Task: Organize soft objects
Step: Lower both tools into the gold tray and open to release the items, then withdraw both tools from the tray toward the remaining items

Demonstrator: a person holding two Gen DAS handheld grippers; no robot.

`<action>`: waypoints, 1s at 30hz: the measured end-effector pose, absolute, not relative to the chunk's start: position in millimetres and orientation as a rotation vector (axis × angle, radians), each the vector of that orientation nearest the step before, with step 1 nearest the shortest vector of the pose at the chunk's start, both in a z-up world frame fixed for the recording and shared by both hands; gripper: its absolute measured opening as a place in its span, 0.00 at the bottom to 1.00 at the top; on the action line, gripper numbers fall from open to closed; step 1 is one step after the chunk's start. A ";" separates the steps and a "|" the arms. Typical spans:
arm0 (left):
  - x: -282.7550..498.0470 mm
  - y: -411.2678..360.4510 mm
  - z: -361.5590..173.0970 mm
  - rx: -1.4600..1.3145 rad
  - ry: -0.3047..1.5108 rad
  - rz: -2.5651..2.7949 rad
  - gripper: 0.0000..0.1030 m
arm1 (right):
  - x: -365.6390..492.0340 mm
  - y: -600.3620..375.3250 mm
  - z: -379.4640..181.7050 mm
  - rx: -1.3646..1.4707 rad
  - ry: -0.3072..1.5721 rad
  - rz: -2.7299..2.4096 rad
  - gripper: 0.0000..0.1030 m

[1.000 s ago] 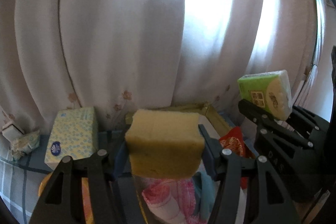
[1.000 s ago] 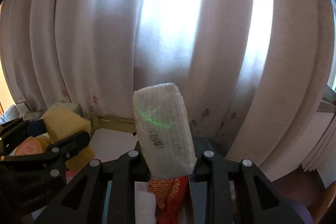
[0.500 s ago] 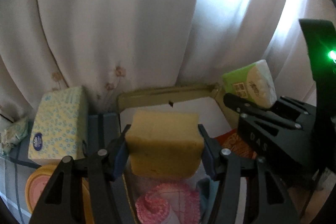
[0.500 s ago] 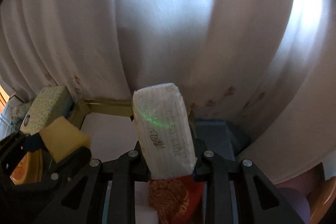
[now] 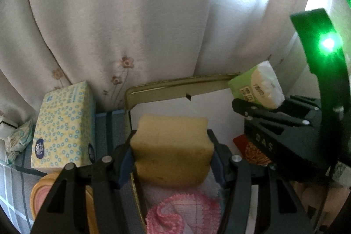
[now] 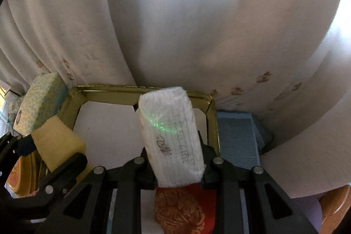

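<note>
My left gripper is shut on a yellow sponge and holds it above the near left part of a gold-rimmed tray with a white floor. My right gripper is shut on a plastic-wrapped pocket tissue pack, upright over the tray's middle. In the left wrist view the pack shows its green face at the right. In the right wrist view the sponge sits at the left. Below the grippers lie a pink crocheted cloth and a red patterned pouch.
A yellow tissue box with blue rings stands left of the tray, with a round orange tin in front of it. A blue box lies right of the tray. A pale curtain hangs close behind everything.
Both grippers have tipped downward and moved forward toward the tray, which now shows far more of its rim and white floor. The sponge and the tissue pack stay gripped.
</note>
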State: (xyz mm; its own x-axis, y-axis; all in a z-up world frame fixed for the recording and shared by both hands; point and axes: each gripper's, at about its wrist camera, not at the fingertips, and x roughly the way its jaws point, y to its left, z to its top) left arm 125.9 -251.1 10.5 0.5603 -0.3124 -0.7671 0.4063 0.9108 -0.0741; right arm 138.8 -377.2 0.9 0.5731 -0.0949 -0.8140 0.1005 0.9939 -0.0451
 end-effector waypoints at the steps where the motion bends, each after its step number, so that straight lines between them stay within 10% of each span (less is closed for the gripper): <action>1: 125.9 -251.6 10.3 0.120 0.878 -0.425 0.58 | 144.1 -379.3 -0.9 0.013 0.963 -0.105 0.27; 13: 114.9 -253.5 13.3 0.122 0.842 -0.468 0.89 | 141.4 -388.7 19.8 0.062 0.947 0.019 0.37; 17: 109.5 -247.4 20.1 0.085 0.828 -0.502 0.98 | 126.5 -391.9 33.7 0.076 0.892 0.033 0.74; 30: 71.5 -232.3 29.0 0.037 0.772 -0.551 1.00 | 49.6 -389.0 42.4 0.147 0.712 -0.077 0.74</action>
